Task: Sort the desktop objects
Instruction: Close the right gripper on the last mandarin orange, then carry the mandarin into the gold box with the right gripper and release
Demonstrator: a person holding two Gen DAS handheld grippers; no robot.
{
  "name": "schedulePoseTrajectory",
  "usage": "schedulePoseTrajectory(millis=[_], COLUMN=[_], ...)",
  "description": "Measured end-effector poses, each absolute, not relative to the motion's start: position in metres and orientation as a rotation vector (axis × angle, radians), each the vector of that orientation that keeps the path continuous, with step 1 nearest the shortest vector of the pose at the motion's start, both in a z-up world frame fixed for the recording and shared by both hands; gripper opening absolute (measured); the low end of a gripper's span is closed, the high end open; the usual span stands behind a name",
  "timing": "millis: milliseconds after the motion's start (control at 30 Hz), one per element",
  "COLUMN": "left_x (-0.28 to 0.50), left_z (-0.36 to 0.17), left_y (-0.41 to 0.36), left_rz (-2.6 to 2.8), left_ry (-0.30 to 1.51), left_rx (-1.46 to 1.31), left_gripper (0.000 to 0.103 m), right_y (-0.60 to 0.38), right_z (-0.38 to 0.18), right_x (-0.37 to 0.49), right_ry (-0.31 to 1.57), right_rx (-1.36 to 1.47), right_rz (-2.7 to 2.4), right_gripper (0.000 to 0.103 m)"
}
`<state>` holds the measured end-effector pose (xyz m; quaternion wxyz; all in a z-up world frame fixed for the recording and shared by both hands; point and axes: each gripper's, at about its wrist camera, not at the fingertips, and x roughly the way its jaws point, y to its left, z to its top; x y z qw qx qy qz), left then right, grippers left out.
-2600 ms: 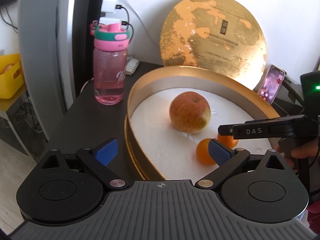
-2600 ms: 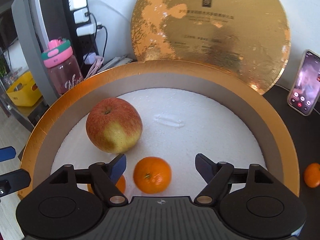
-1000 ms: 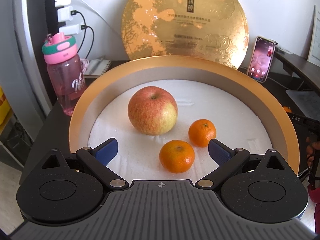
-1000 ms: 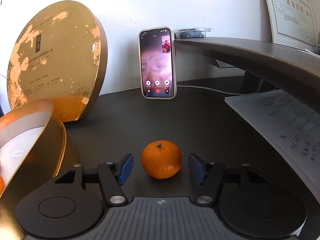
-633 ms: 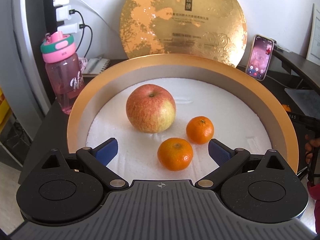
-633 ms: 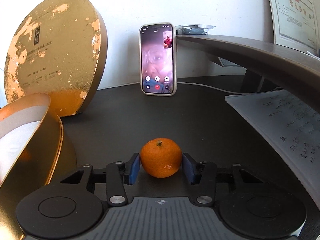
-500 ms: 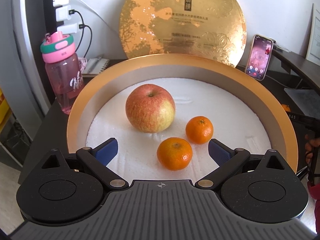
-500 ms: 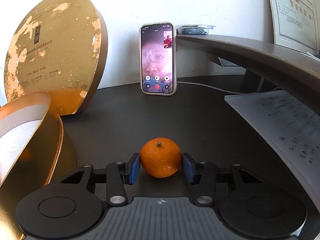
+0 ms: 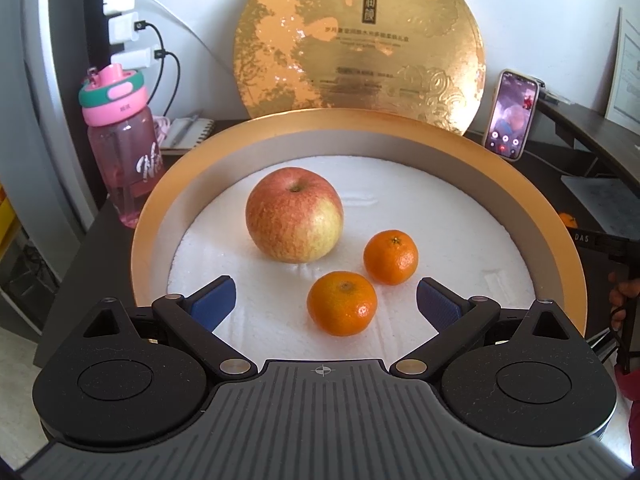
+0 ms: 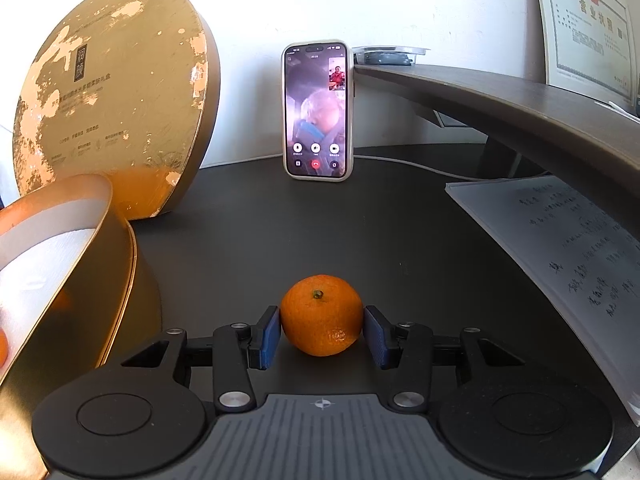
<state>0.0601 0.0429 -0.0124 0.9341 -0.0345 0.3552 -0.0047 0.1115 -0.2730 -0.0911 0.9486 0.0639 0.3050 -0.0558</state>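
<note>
In the right wrist view my right gripper (image 10: 322, 330) is shut on a small mandarin (image 10: 321, 314) resting on the dark desk; both blue pads press its sides. My left gripper (image 9: 325, 300) hangs open over the near rim of the round gold box (image 9: 152, 208). On the box's white foam lie a red-yellow apple (image 9: 294, 220) and two mandarins, one near (image 9: 341, 303) and one further right (image 9: 391, 257). The gripped mandarin (image 9: 568, 219) peeks past the box's right rim, beside the right gripper's black body (image 9: 612, 240).
The gold lid (image 9: 360, 40) leans on the wall behind the box. A phone (image 10: 318, 110) stands upright at the back. A pink bottle (image 9: 120, 144) is left of the box. Printed papers (image 10: 560, 248) lie on the right under a shelf (image 10: 500, 104).
The right gripper's jaws closed from either side onto the mandarin on the desk. The left gripper has stayed put, open over the box.
</note>
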Motion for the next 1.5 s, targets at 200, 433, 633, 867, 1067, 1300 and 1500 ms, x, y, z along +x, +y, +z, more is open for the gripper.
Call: schedulePoseTrajectory(millis=[200, 433, 633, 867, 1067, 1300, 1500], left_x=[0.054, 0.037, 0.015, -0.004, -0.017, -0.022, -0.027], left_z=[-0.011, -0.007, 0.0, 0.004, 0.007, 0.009, 0.007], left_y=[0.043, 0.028, 0.03, 0.062, 0.087, 0.106, 0.103], left_rz=[-0.026, -0.124, -0.148, -0.088, -0.03, 0.015, 0.016], left_ry=[0.728, 0.726, 0.685, 0.668, 0.651, 0.641, 0.651], left_rx=[-0.076, -0.053, -0.036, -0.083, -0.124, -0.169, -0.168], left_gripper=[0.1, 0.1, 0.1, 0.1, 0.1, 0.1, 0.1], right_y=[-0.267, -0.255, -0.208, -0.137, -0.104, -0.077, -0.062], right_z=[-0.088, -0.055, -0.004, -0.007, -0.026, -0.035, -0.046], right_x=[0.095, 0.063, 0.031, 0.033, 0.04, 0.053, 0.069], right_ry=[0.646, 0.574, 0.442, 0.527, 0.631, 0.727, 0.82], right_rx=[0.119, 0.116, 0.059, -0.004, -0.032, -0.099, -0.146], right_rz=[-0.116, -0.107, 0.053, 0.271, 0.345, 0.393, 0.388], right_gripper=[0.045, 0.045, 0.045, 0.045, 0.045, 0.045, 0.045])
